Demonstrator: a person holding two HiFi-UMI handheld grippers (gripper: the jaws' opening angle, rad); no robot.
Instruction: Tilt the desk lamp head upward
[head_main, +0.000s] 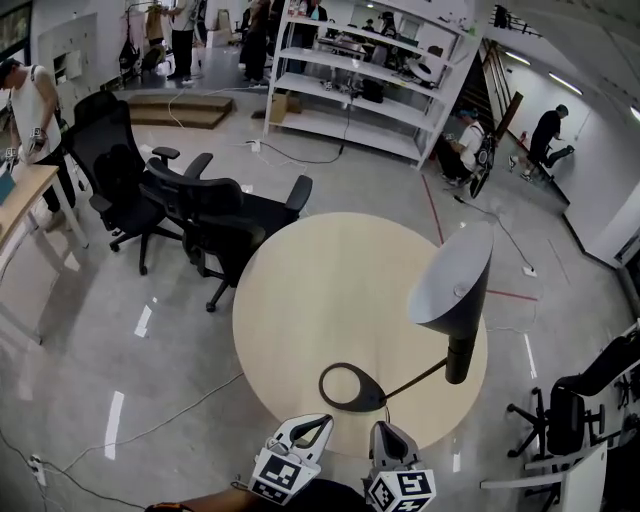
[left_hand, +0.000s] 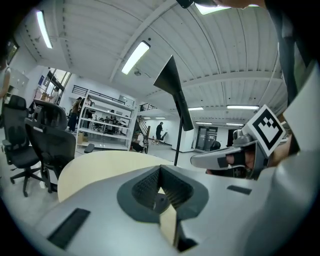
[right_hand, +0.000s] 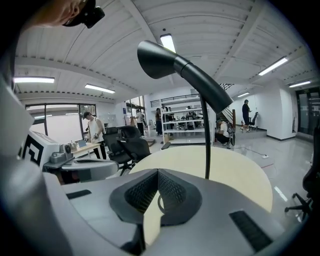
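Note:
A black desk lamp stands on the round beige table. Its ring base lies near the table's front edge, and a thin stem rises to the right to the cone head. My left gripper and right gripper hover side by side just in front of the base, touching nothing. In the left gripper view the left gripper is shut and empty, with the lamp head up ahead. In the right gripper view the right gripper is also shut and empty, below the lamp head.
Two black office chairs stand left of the table, and another chair at the right. White shelving and several people fill the far side of the room. Cables run across the floor.

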